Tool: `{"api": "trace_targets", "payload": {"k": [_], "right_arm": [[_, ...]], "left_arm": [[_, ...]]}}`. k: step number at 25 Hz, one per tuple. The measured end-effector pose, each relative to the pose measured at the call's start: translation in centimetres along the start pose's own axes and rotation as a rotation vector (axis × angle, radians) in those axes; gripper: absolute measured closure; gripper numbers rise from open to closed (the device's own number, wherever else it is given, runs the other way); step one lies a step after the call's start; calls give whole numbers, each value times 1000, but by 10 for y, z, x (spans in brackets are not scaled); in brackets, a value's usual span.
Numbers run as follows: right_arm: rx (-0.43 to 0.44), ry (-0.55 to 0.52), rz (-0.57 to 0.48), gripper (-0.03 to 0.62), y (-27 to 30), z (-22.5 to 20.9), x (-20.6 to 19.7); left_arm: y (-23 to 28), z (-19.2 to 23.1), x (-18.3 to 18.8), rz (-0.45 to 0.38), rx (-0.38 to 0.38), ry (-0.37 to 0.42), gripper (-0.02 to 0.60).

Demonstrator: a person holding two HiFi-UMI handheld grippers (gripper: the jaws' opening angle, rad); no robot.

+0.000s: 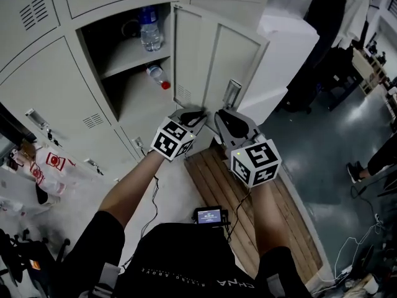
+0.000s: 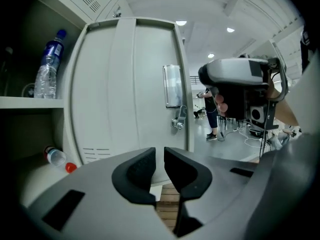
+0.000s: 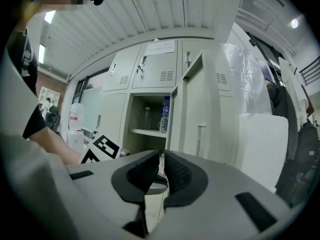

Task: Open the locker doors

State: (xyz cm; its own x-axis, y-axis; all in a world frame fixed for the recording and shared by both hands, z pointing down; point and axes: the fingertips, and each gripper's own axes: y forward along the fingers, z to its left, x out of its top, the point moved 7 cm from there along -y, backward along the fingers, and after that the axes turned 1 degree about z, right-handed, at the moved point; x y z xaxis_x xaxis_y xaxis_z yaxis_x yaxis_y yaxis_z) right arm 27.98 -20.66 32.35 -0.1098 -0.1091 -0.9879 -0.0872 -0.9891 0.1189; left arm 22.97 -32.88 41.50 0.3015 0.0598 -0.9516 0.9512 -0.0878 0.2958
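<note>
1. A person stands at a bank of pale lockers with a gripper in each hand; one locker door [image 1: 211, 54] hangs swung out on its hinge, its long axis upright, its outer face and latch [image 1: 231, 94] turned toward the head camera.
2. The right gripper [image 3: 161, 165] sits at the door's free edge, below the latch; its fingers are drawn close together with the thin edge of the door running between them, so they appear to pinch that edge.
3. The left gripper [image 2: 159, 164] hangs just beside it, toward the hinge side of the door's lower end; its fingers stand a narrow way apart with nothing between them, aimed at the door's face.
4. By this showing the right hand is the one placed to swing the door; the edge would travel around the upright hinge line, away from the opening.
5. On the hinge side of the door the open compartment [image 1: 99, 39] shows an upright bottle [image 1: 150, 28] on a shelf [image 1: 127, 58]; a red-capped bottle [image 1: 157, 76] lies below it.
6. Room to swing looks limited; a white unit [image 1: 285, 42] stands beyond the door's far side, and a slatted wooden platform [image 1: 217, 179] lies on the floor below the door, under both grippers.
7. Past the open compartment, farther from the door, other locker doors [image 1: 46, 98] are shut; those appear to be the ones left to open.
</note>
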Motion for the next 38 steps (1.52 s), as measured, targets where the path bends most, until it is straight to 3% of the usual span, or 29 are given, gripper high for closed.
{"api": "trace_targets", "payload": {"k": [7, 12, 16, 21, 27, 35, 38], "right_arm": [[119, 10, 51, 556, 68, 25, -3], [252, 54, 38, 557, 112, 58, -2], [323, 44, 48, 557, 132, 73, -6], [340, -32, 43, 557, 134, 71, -8], [343, -159, 9, 557, 121, 52, -18], [348, 28, 34, 557, 100, 38, -51], [331, 51, 43, 557, 81, 43, -54]], "left_arm": [[-68, 40, -26, 26, 183, -72, 521], [-128, 69, -60, 75, 353, -148, 552], [-174, 79, -70, 24, 477, -175, 563], [-187, 73, -69, -51, 502, -223, 563], [-172, 50, -60, -12, 577, -168, 563], [-176, 1, -74, 132, 698, -136, 561], [-182, -19, -78, 148, 699, -145, 561]]}}
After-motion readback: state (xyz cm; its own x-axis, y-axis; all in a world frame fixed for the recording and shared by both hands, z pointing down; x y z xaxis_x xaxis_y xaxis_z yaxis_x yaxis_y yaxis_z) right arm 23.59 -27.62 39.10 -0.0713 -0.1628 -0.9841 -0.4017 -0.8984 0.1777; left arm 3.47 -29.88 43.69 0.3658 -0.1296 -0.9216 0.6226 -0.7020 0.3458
